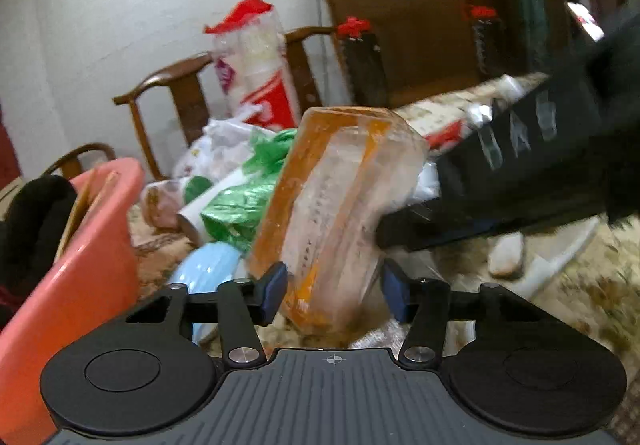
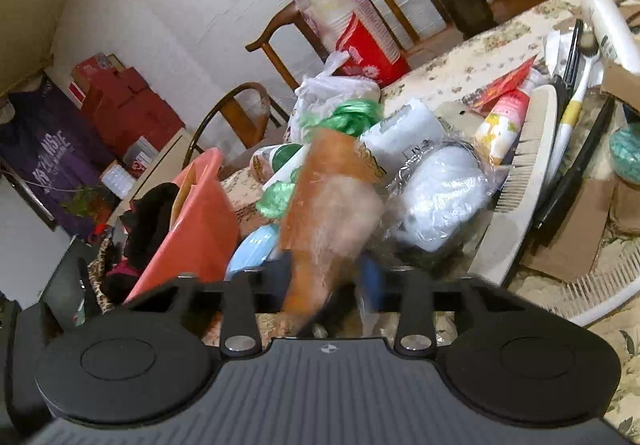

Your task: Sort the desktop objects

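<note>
1. While the orange-edged clear plastic packet (image 1: 340, 205) is standing tilted among the clutter on the worktop (image 1: 580, 285), both grippers are working on it at once.
2. Left gripper (image 1: 334, 295): its fingers (image 1: 274, 291) are sitting part-way spread, the packet's lower end lying between them; the left pad looks to be touching the orange edge, the right pad looks clear of the wrap, so no firm grasp is showing.
3. Right gripper (image 2: 324, 277): its fingers (image 2: 370, 281) are clenched on the packet's (image 2: 332, 213) lower end, which is rising straight ahead of them, blurred.
4. Handling, as a judgement: the wrap looks thin, crinkly and slippery, the contents light and fairly stiff, so it is likely flexing and sliding rather than breaking.
5. Best hold: across the orange border near the bottom, where the film is backed by the contents, not on the loose clear wrap.
6. Left of the fingers, a pink bin (image 1: 80, 265) is standing nearby; a blue disc-shaped thing (image 1: 208, 269) is lying just beside the packet.
</note>
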`<state>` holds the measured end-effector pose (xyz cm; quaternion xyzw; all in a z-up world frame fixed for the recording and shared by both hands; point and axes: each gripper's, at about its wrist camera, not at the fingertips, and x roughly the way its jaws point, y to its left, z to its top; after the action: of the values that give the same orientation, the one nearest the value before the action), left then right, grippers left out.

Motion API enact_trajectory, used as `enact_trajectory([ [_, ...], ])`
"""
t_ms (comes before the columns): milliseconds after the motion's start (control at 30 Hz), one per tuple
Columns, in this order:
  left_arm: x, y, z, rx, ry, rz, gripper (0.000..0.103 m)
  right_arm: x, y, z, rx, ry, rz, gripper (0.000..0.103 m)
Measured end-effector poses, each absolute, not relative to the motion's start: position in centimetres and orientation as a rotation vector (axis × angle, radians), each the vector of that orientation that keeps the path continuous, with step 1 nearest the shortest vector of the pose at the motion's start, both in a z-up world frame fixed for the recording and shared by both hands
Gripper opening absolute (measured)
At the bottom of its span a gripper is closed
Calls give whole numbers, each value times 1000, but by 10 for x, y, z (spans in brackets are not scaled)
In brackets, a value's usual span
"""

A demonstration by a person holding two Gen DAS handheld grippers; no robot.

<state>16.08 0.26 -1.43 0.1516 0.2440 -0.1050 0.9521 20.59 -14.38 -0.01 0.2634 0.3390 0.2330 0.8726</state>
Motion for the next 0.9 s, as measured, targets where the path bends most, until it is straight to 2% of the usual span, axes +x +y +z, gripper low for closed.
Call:
enact_trajectory([
  [233, 155, 8, -8, 270, 458, -244, 33, 207, -145, 1, 549, 680, 486, 6],
  [367, 151, 12, -1, 255, 447, -251, 31, 205, -145, 3, 541, 667, 487, 6],
  [433, 151, 14, 0, 255, 446, -250, 32, 201, -144, 7, 522, 648, 488, 11],
  [467, 151, 15, 0, 248, 451, -254, 32, 200, -145, 9, 532, 640, 482, 24],
  [500, 151, 16, -1, 240, 454, -256, 32, 198, -147, 10, 549, 630, 480, 63],
  [533, 150, 16, -2, 236, 453, -255, 32, 195, -149, 12, 563, 607, 486, 81],
  [567, 150, 16, -3, 234, 452, -254, 32, 192, -151, 15, 573, 572, 491, 94],
  [900, 147, 9, -14, 290, 453, -248, 37, 210, -142, 25, 575, 583, 506, 92],
])
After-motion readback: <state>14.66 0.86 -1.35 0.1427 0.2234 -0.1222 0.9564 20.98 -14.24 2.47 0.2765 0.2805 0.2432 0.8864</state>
